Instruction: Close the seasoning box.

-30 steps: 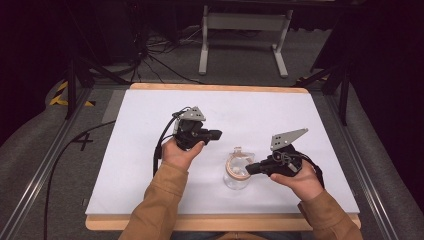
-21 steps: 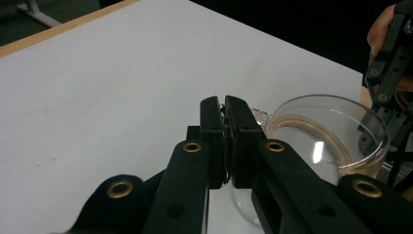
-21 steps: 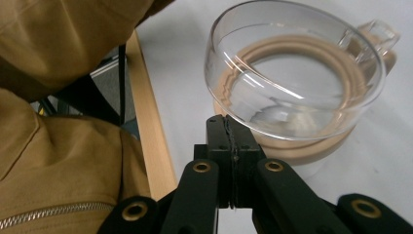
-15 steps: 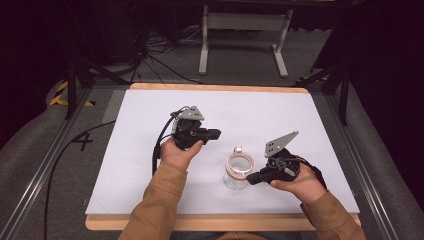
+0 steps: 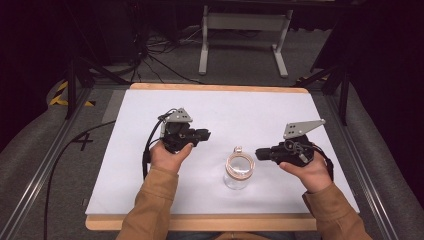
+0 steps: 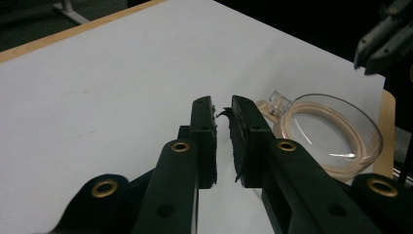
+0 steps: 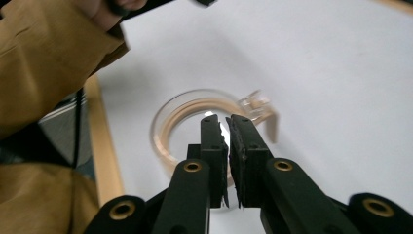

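A clear glass jar with a peach seal ring and a small clasp stands on the white table, between my two grippers. My left gripper hovers to the jar's left and points toward it. Its jaws have just been opening and stand slightly apart with nothing between them; the jar lies beyond them to the right. My right gripper is just right of the jar, tips near its rim but apart from it. Its jaws have just been opening and hold nothing, with the jar below them.
The table's wooden front edge runs below the person's brown sleeves. A black cable trails from the left gripper. A metal stand and floor cables lie beyond the far edge. Metal rails flank the table.
The right gripper has drawn back to the right, off the jar's top, and its jaws have parted a little. The left hand has stayed in place.
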The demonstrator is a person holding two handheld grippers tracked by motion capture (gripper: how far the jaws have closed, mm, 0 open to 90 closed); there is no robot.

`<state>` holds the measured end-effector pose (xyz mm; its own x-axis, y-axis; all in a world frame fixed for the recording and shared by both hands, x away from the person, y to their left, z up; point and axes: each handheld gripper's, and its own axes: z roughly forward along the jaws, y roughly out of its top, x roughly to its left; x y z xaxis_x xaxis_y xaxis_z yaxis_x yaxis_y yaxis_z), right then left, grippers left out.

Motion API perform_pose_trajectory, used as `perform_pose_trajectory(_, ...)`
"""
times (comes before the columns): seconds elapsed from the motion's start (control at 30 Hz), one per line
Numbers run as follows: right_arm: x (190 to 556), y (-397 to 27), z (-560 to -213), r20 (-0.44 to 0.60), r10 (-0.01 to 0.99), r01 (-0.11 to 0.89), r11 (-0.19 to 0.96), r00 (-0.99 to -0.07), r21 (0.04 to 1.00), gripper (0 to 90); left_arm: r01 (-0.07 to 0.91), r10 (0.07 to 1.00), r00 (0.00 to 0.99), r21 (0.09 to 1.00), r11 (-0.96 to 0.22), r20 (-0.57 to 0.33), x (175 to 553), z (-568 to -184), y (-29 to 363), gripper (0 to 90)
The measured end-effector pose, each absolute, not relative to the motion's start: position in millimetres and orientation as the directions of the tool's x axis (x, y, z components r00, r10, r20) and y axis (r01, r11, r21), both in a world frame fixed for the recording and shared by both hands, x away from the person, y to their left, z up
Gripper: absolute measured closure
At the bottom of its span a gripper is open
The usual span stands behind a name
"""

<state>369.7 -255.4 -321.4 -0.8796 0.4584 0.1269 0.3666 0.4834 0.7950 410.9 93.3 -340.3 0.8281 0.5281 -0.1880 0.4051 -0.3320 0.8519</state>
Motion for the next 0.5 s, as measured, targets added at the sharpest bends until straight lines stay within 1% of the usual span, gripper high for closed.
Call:
perform_pose_trajectory(0.13, 377.1, -272.5, -318.4, 0.116, 0.525, 0.381, 0.429, -0.843, 0.819, 78.2, 0.402, 0.54, 0.821, 0.858, -0.319, -0.184, 410.8, -340.8, 98.5, 79.0)
perform_pose_trajectory(0.27, 382.9, -287.5, -319.4, 0.098, 0.595, 0.396, 0.394, -0.798, 0.829, 75.6, 0.413, 0.552, 0.813, 0.851, -0.323, -0.184, 412.1, -341.3, 102.3, 78.4)
perform_pose_trajectory(0.4, 386.7, -299.6, -320.3, 0.108, 0.629, 0.417, 0.368, -0.77, 0.831, 73.5, 0.411, 0.566, 0.805, 0.855, -0.316, -0.178, 413.8, -343.5, 104.3, 77.6)
perform_pose_trajectory(0.43, 389.8, -309.2, -321.4, 0.095, 0.661, 0.427, 0.361, -0.744, 0.829, 71.6, 0.41, 0.571, 0.802, 0.856, -0.315, -0.174, 415.0, -344.3, 105.4, 77.2)
perform_pose_trajectory(0.5, 390.9, -312.6, -321.8, 0.092, 0.673, 0.433, 0.359, -0.734, 0.827, 70.8, 0.419, 0.581, 0.795, 0.85, -0.318, -0.175, 416.2, -345.9, 107.8, 76.5)
